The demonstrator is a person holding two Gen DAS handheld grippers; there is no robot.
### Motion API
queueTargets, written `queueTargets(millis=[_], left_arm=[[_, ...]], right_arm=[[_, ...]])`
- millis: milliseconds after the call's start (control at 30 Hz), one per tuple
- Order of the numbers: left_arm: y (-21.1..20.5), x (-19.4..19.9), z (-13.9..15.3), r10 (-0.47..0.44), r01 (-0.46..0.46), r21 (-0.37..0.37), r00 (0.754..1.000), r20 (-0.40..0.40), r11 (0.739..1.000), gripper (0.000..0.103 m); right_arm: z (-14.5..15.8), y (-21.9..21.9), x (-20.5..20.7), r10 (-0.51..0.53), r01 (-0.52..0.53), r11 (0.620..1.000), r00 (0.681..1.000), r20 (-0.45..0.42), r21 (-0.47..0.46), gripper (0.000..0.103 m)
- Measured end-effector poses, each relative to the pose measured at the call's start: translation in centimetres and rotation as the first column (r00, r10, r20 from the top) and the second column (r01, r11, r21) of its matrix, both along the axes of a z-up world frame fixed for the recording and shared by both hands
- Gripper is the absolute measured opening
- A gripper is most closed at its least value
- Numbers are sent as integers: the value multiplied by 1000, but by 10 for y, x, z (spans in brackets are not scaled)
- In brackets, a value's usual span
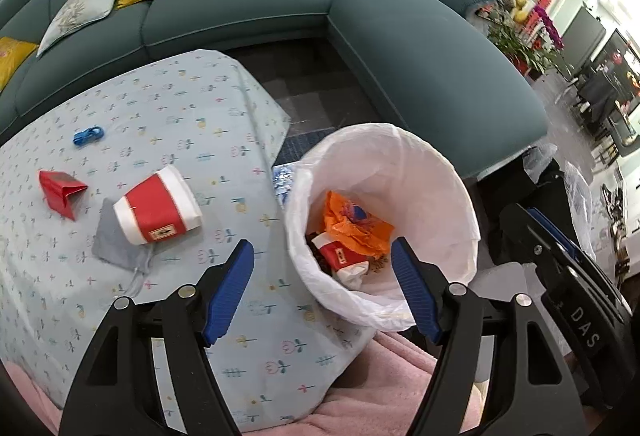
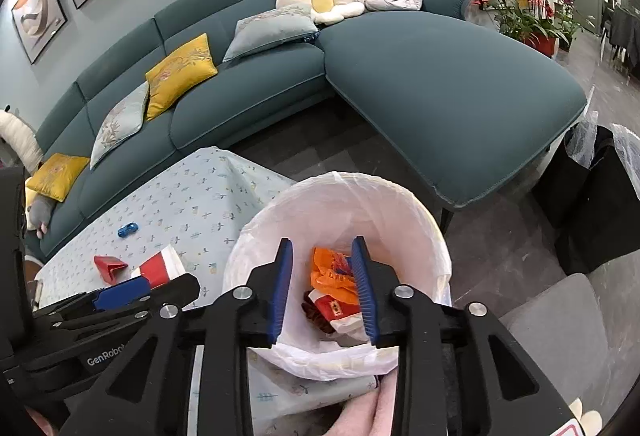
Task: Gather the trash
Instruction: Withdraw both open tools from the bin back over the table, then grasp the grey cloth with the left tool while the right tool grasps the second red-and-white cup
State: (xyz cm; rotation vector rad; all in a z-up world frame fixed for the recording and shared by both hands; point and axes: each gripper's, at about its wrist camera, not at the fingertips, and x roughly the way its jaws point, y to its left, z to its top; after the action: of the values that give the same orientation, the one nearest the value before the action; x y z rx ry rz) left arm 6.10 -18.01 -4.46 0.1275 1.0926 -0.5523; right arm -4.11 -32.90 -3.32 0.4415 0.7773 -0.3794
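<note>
A white-lined bin point(image 2: 340, 236) is seen beside the table point(image 1: 168, 107), which is covered by a pale blue patterned cloth. The right gripper point(image 2: 324, 288) is held over the bin's mouth; its jaws are parted a moderate way and nothing is seen between them. Below them, inside the bin, an orange wrapper point(image 2: 332, 276) and a red and white carton point(image 2: 336, 310) are lying. From this, the dropping of 1 piece of trash is judged to be just finished.

The left gripper point(image 1: 324, 288) is held above the table edge next to the bin, with its jaws spread wide and empty. On the table, 3 pieces are left: a red and white paper cup point(image 1: 156, 205) lying on its side, a grey pouch point(image 1: 116, 240) partly under the cup, and a folded red paper point(image 1: 60, 191) just beside them. A small blue toy car point(image 1: 88, 135) is set further back, well apart; whether it counts as trash cannot be told.

The next step is judged to be a pick from the table. The cup is nearest, so wide jaws are called for, lowered across its body, then closed gently so that the cup is not crushed.
</note>
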Motion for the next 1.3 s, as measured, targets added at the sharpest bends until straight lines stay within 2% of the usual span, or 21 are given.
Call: queueTargets(millis=[100, 200, 700, 967, 1300], left_arm=[[12, 3, 1, 23, -23, 0, 1000, 5, 1000, 68], [25, 7, 2, 52, -52, -4, 999, 2, 999, 68], [111, 31, -6, 207, -206, 8, 978, -12, 978, 68], [166, 47, -23, 281, -279, 36, 959, -32, 959, 68], [227, 71, -49, 346, -341, 81, 936, -62, 937, 68]], right_arm=[[2, 9, 4, 18, -18, 1000, 1000, -2, -8, 32], [5, 19, 7, 33, -33, 999, 999, 0, -15, 38], [9, 94, 40, 175, -176, 984, 984, -22, -28, 38], [0, 146, 67, 267, -269, 963, 962, -62, -25, 38], [-29, 206, 110, 360, -363, 932, 924, -131, 0, 38]])
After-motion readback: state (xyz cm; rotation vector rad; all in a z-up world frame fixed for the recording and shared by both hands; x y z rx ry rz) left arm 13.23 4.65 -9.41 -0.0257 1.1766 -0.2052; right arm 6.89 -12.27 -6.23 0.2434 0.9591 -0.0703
